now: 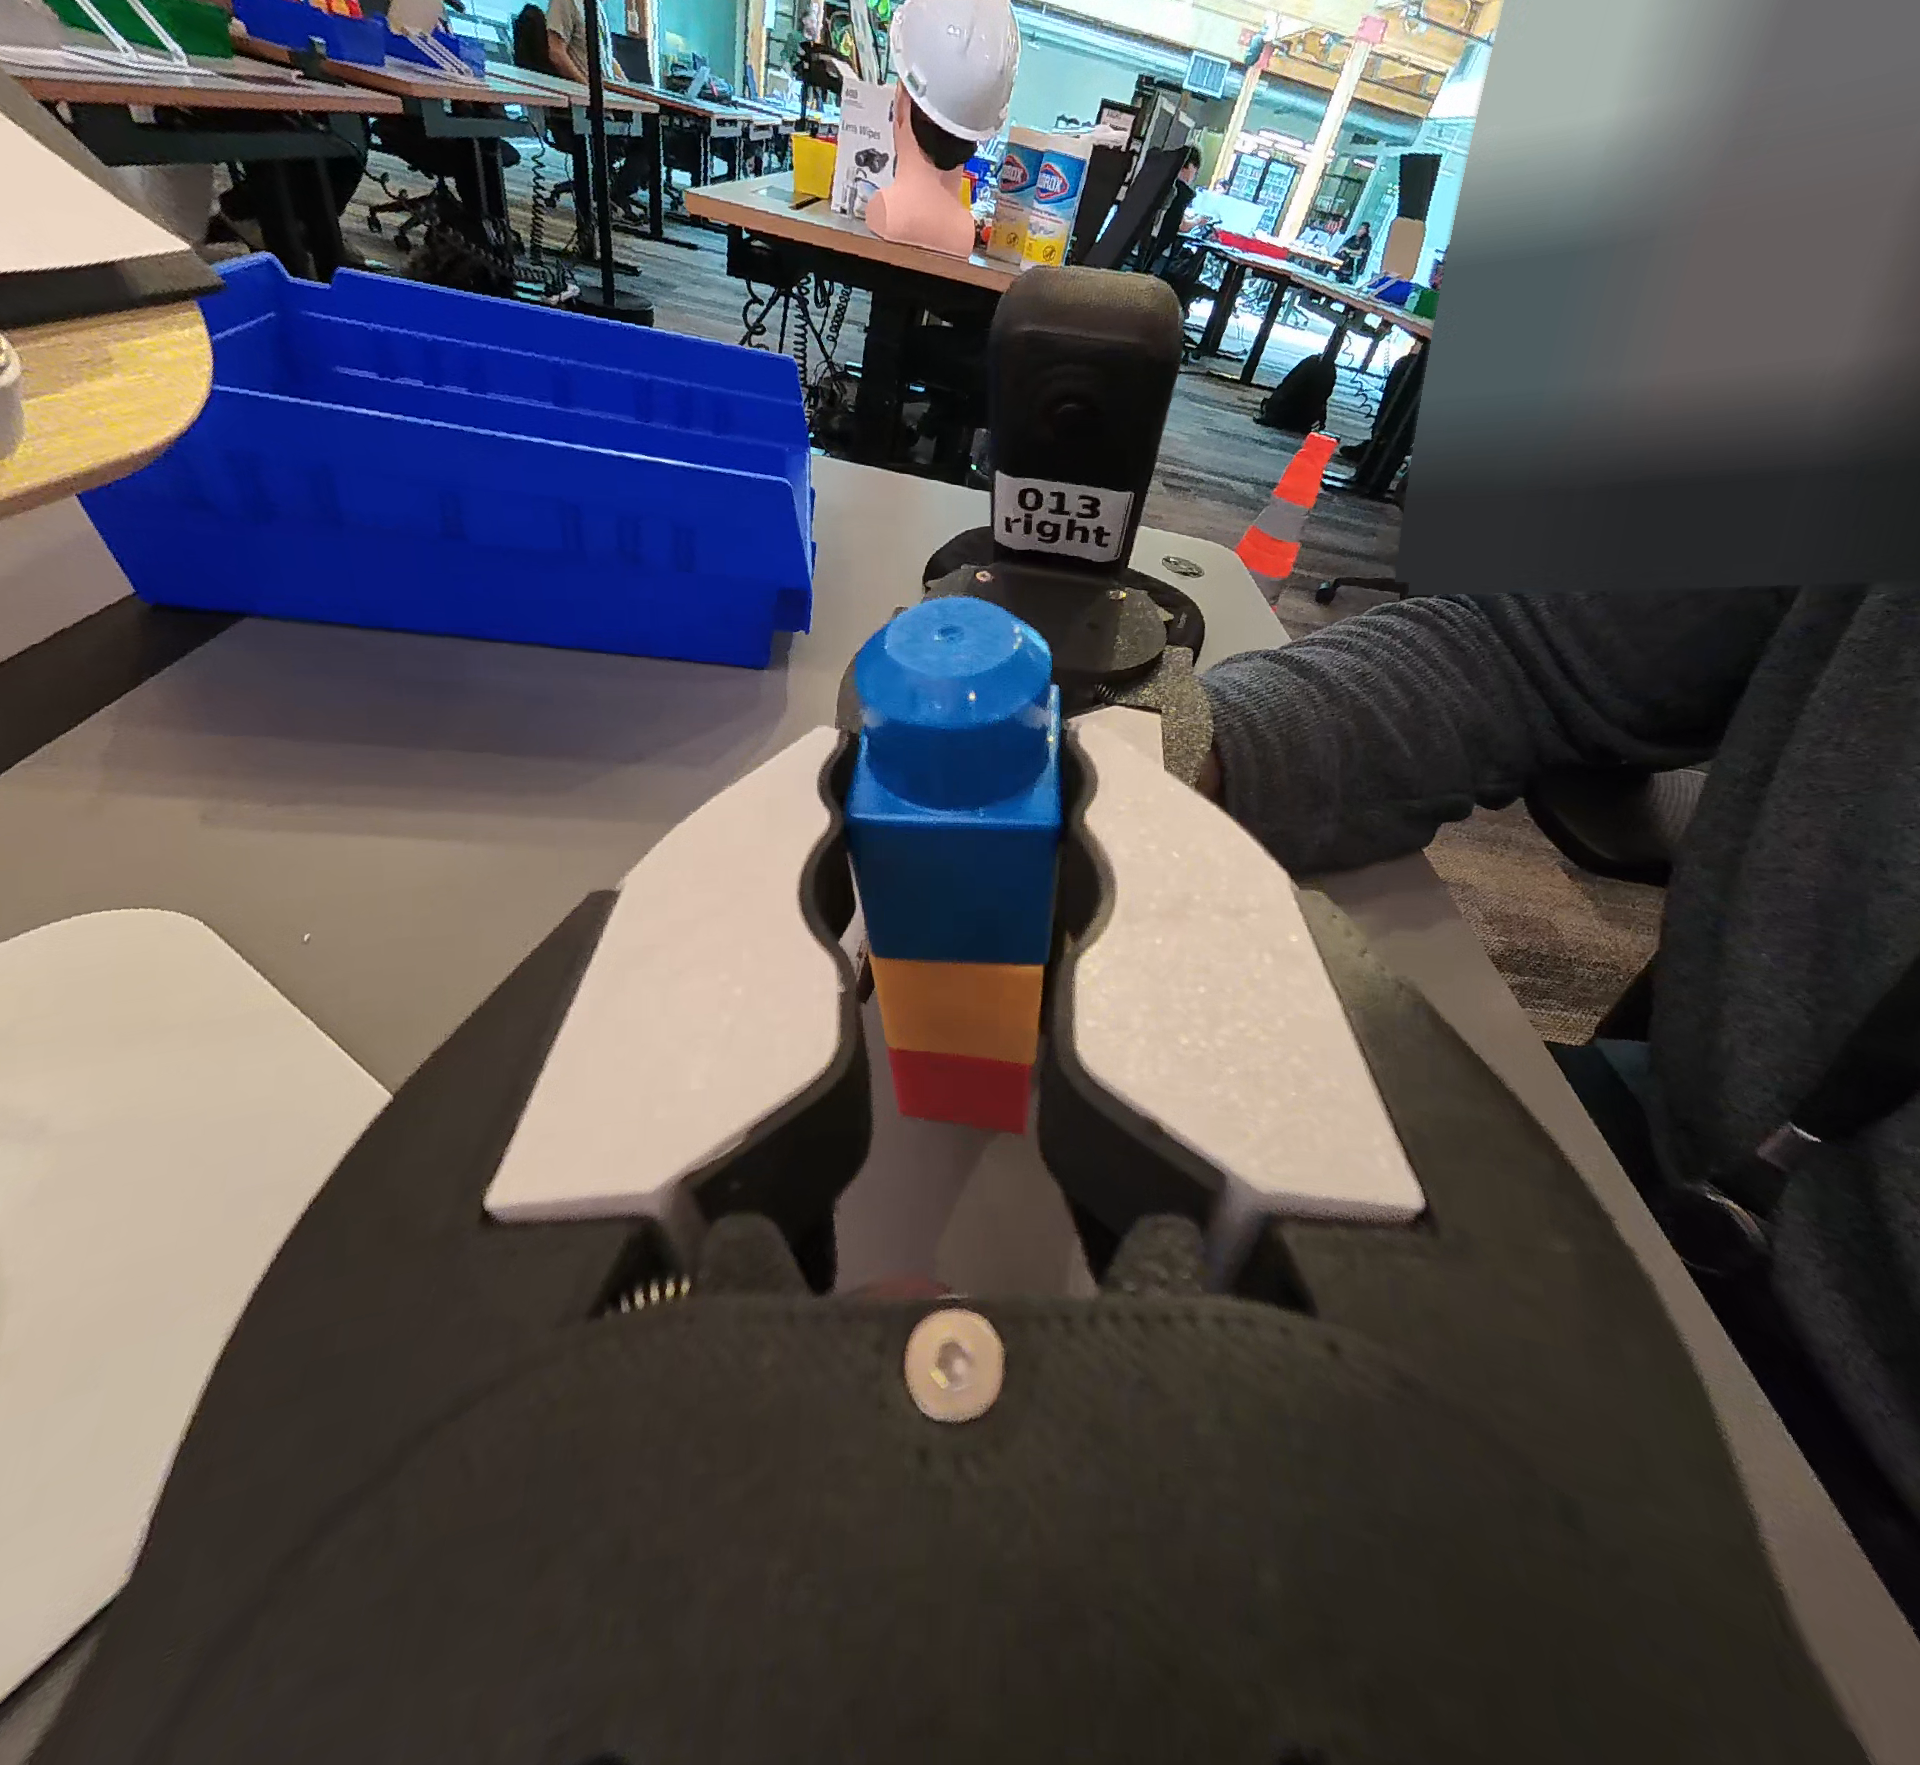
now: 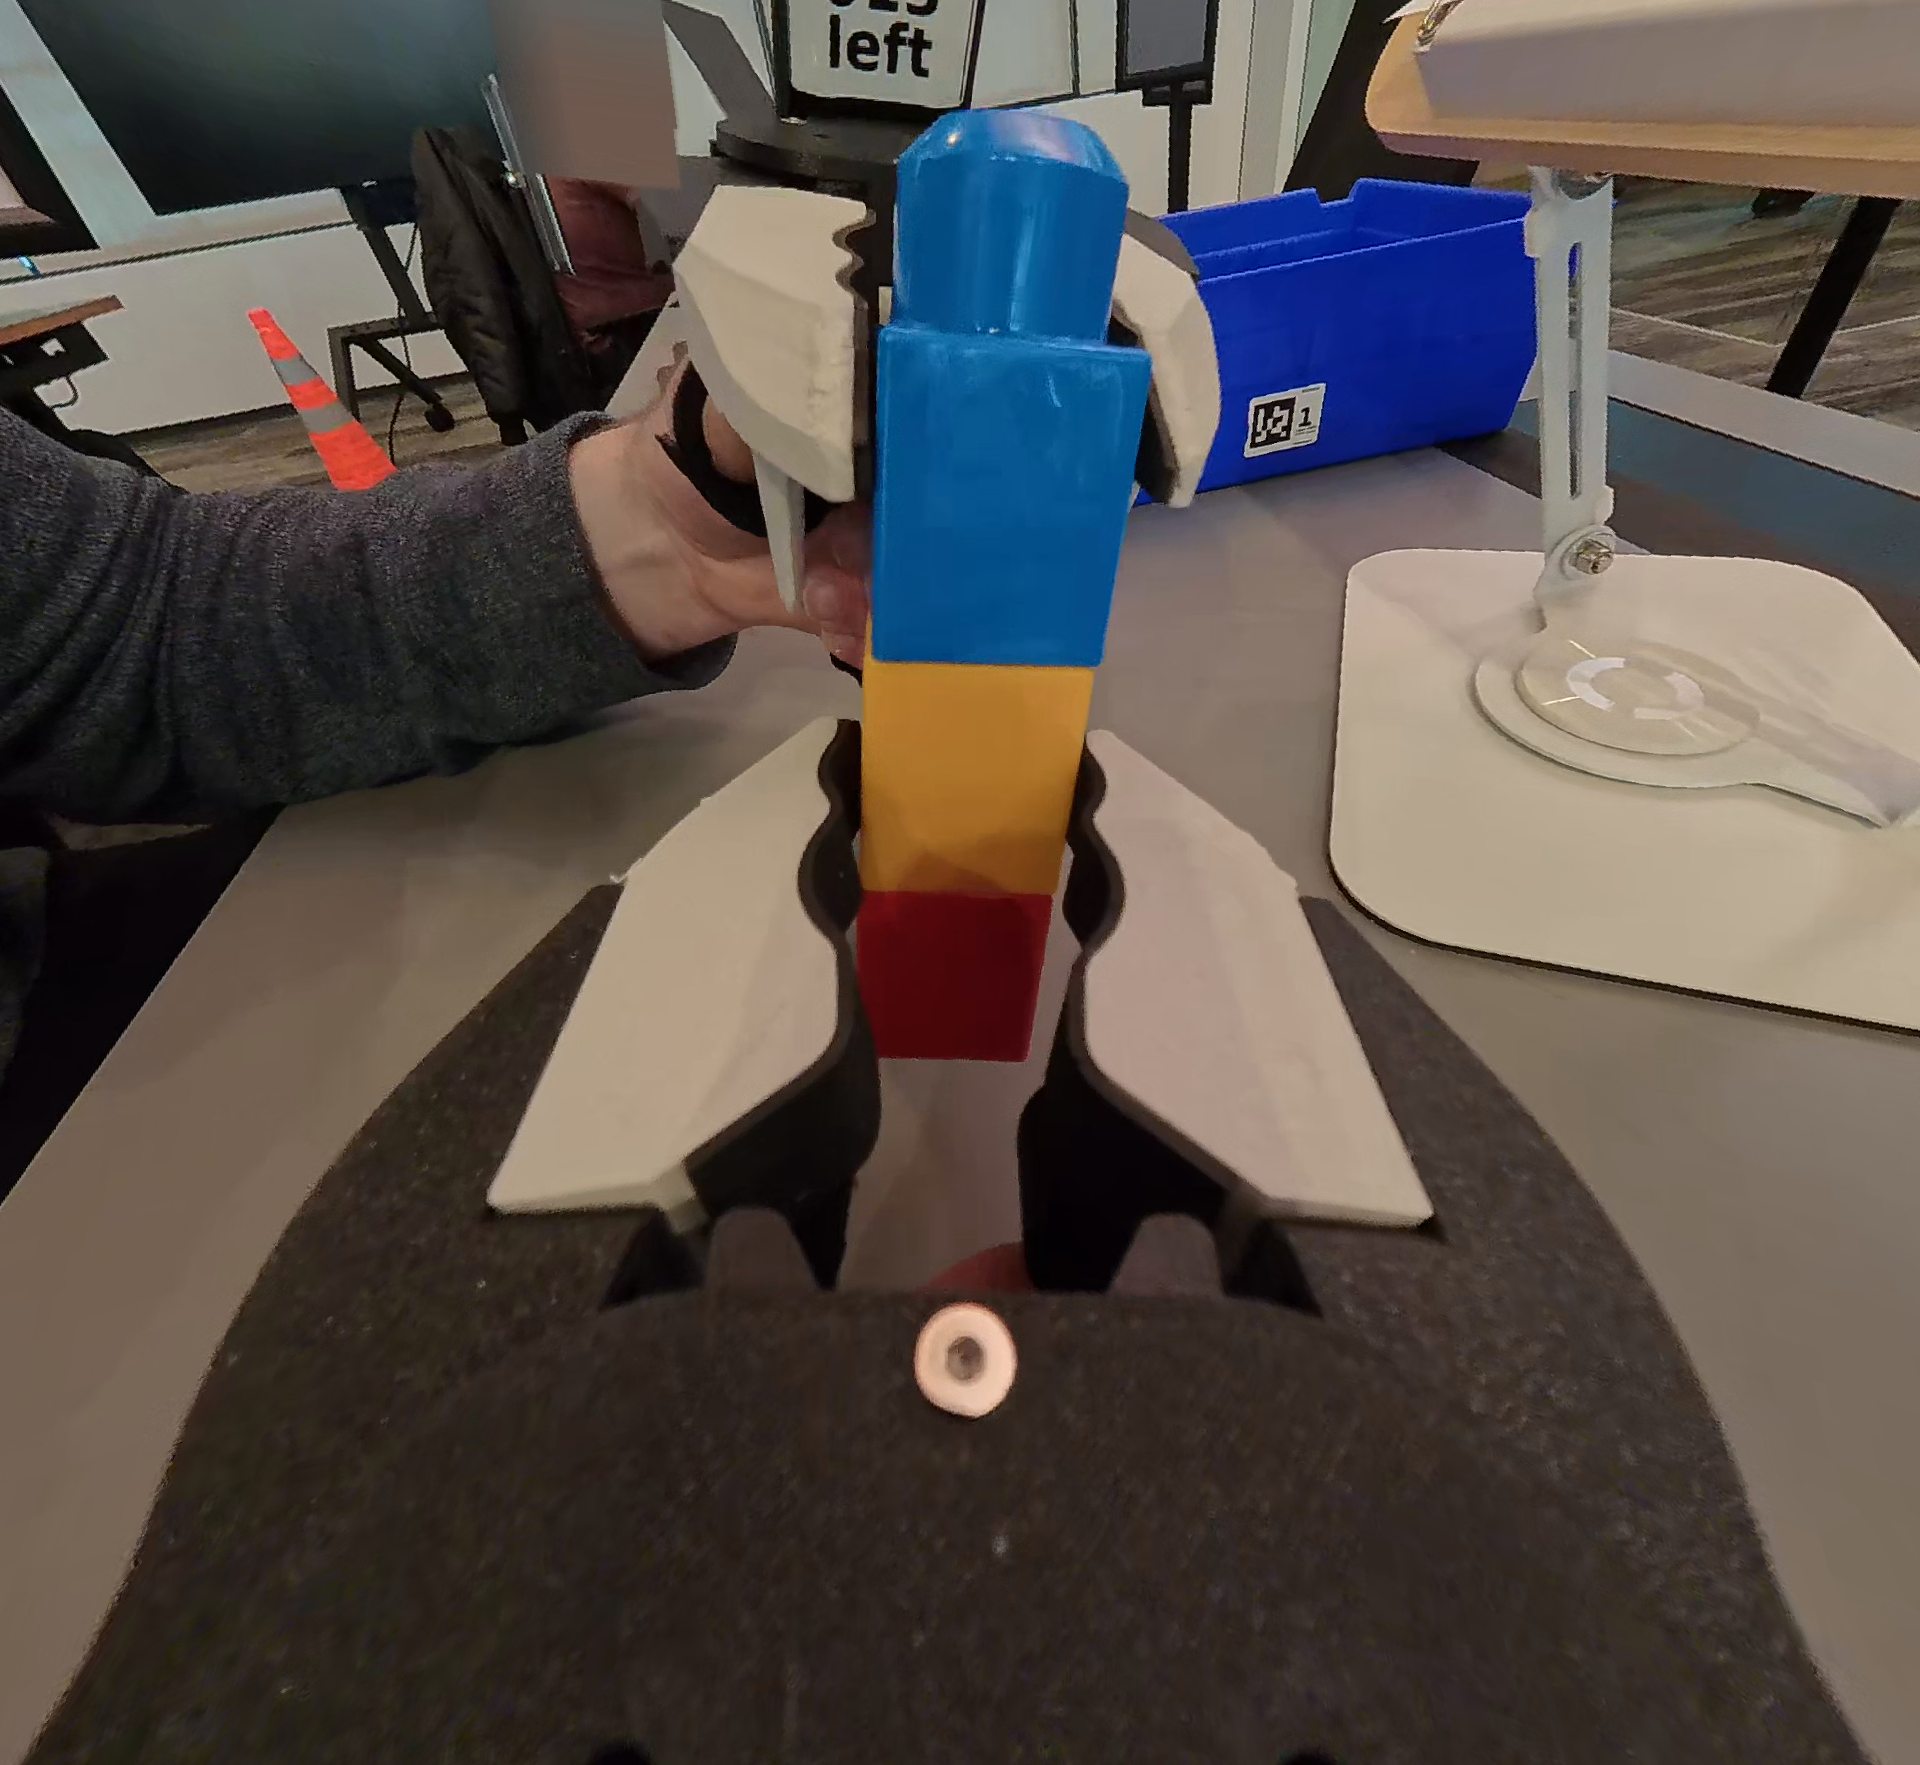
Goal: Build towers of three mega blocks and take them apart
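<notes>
A tower of three mega blocks stands between both grippers: blue block (image 1: 951,863) on top, yellow block (image 1: 956,1003) in the middle, red block (image 1: 961,1087) at the bottom. My left gripper (image 1: 956,832) is shut on the blue block (image 2: 997,489); it also shows in the right wrist view (image 2: 987,344). My right gripper (image 2: 966,780) is shut on the yellow block (image 2: 971,728), above the red block (image 2: 951,972). In the left wrist view only the right gripper's camera mount (image 1: 1081,427) shows behind the tower. I cannot tell whether the tower touches the grey table (image 1: 416,780).
A blue bin (image 1: 468,489) stands at the far side of the table and shows in the right wrist view (image 2: 1351,333). A white stand base (image 2: 1558,832) lies beside the tower. A person's hand (image 2: 686,552) and sleeve (image 1: 1455,707) hold the grippers. An orange cone (image 1: 1288,510) stands on the floor. Some 6 cm of space lies between my two pairs of fingers.
</notes>
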